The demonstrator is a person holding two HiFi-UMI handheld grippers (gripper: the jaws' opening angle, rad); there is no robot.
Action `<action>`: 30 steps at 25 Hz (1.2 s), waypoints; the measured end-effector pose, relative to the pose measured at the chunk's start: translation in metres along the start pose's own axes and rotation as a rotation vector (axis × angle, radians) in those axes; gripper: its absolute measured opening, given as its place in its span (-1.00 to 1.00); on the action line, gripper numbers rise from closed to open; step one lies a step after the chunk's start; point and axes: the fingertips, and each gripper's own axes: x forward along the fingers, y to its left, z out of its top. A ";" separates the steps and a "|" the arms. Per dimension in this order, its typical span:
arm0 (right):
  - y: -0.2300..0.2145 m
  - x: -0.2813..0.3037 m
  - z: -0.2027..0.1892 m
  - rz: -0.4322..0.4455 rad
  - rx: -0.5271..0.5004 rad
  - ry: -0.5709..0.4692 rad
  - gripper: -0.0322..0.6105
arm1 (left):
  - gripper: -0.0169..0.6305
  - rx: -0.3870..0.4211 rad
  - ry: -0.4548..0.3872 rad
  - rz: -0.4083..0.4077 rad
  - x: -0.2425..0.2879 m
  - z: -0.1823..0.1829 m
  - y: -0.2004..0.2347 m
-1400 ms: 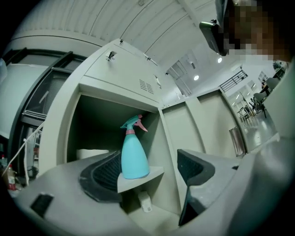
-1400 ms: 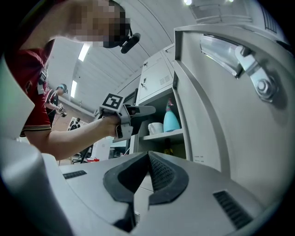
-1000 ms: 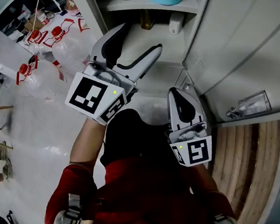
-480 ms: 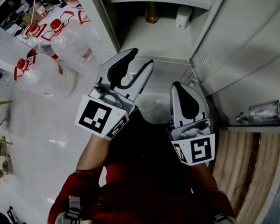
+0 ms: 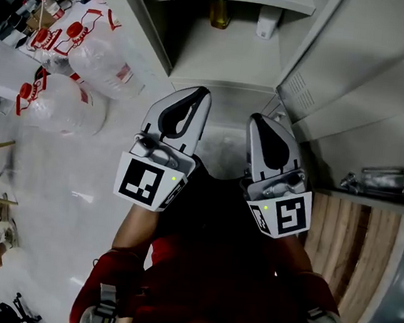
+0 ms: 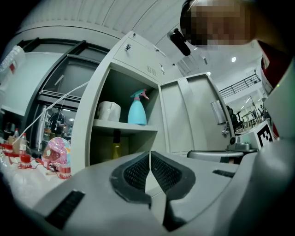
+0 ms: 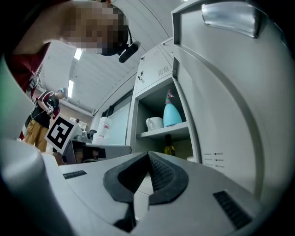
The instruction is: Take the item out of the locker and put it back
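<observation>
straight ahead, open locker [image 5: 224,55], door [image 5: 372,75] swung right; left gripper [image 5: 202,95] and right gripper [image 5: 259,122] side by side before it. left jaws have just been closing, now together on nothing; right jaws together, empty. blue spray bottle [image 6: 137,110] upright on the shelf [image 6: 124,125] inside.
</observation>
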 end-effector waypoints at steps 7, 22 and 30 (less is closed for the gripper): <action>0.003 0.017 0.027 0.004 0.017 0.035 -0.90 | -0.92 -0.011 -0.026 -0.013 -0.001 0.033 -0.003; 0.023 0.062 0.136 0.053 0.037 0.126 -0.90 | -0.92 -0.074 -0.034 0.006 -0.014 0.148 0.010; 0.033 0.075 0.214 0.060 0.044 0.158 -0.90 | -0.93 -0.098 -0.033 0.001 -0.020 0.226 0.007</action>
